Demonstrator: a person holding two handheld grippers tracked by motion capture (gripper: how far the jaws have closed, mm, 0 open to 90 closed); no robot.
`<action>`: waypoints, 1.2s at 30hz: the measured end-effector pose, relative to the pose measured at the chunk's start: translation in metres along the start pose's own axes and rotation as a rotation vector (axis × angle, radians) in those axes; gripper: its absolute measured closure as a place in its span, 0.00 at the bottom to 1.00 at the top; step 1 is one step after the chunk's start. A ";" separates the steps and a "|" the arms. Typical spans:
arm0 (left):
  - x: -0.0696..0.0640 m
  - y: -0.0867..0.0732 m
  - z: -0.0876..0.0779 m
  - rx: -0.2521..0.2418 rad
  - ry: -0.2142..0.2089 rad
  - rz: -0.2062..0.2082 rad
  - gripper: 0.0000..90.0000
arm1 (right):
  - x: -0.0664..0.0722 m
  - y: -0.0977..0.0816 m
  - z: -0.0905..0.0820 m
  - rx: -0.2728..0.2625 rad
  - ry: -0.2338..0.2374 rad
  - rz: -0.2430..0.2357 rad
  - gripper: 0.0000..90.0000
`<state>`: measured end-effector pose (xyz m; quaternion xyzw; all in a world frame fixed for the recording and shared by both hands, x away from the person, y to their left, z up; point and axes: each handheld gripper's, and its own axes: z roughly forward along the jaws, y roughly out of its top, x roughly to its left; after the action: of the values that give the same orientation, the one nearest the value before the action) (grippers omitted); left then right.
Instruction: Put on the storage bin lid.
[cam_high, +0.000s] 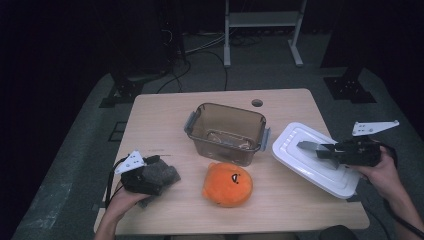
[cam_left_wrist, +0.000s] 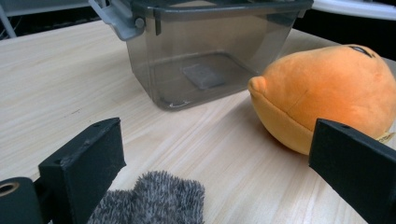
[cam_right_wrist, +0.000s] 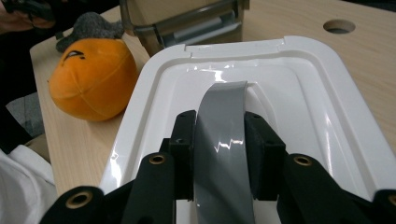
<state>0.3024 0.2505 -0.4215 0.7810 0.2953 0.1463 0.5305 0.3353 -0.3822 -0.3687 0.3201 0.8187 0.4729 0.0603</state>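
A clear smoky plastic container (cam_high: 226, 131) stands open at the table's middle. Its white lid (cam_high: 300, 160) lies to the right, reaching past the table's edge. My right gripper (cam_high: 325, 150) hovers over the lid (cam_right_wrist: 299, 79), shut on a glossy grey strip (cam_right_wrist: 222, 154) that sticks out beyond the jaws. An orange round plush toy (cam_high: 227, 184) sits in front of the container. At the front left, my left gripper (cam_high: 161, 168) stands open, its jaws on either side of a grey fuzzy cloth (cam_left_wrist: 154, 198) that lies on the table.
The wooden table (cam_high: 150, 120) has a round hole (cam_high: 257, 103) near its far edge. Beyond it the dark floor holds cables and a white metal frame (cam_high: 262, 20). The person's hands come in at the front left and right.
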 end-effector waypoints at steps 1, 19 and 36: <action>0.000 0.000 0.000 0.000 0.000 0.000 0.03 | 0.000 0.000 0.000 0.000 0.000 0.000 0.74; 0.000 0.000 -0.001 -0.005 -0.004 -0.001 0.03 | -0.011 -0.033 0.039 0.069 0.024 0.055 0.74; 0.000 0.000 -0.002 -0.007 -0.010 0.002 0.03 | -0.012 -0.052 0.066 0.087 0.059 0.089 0.74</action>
<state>0.3012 0.2515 -0.4209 0.7802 0.2914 0.1436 0.5345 0.3474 -0.3586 -0.4491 0.3444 0.8248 0.4484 0.0011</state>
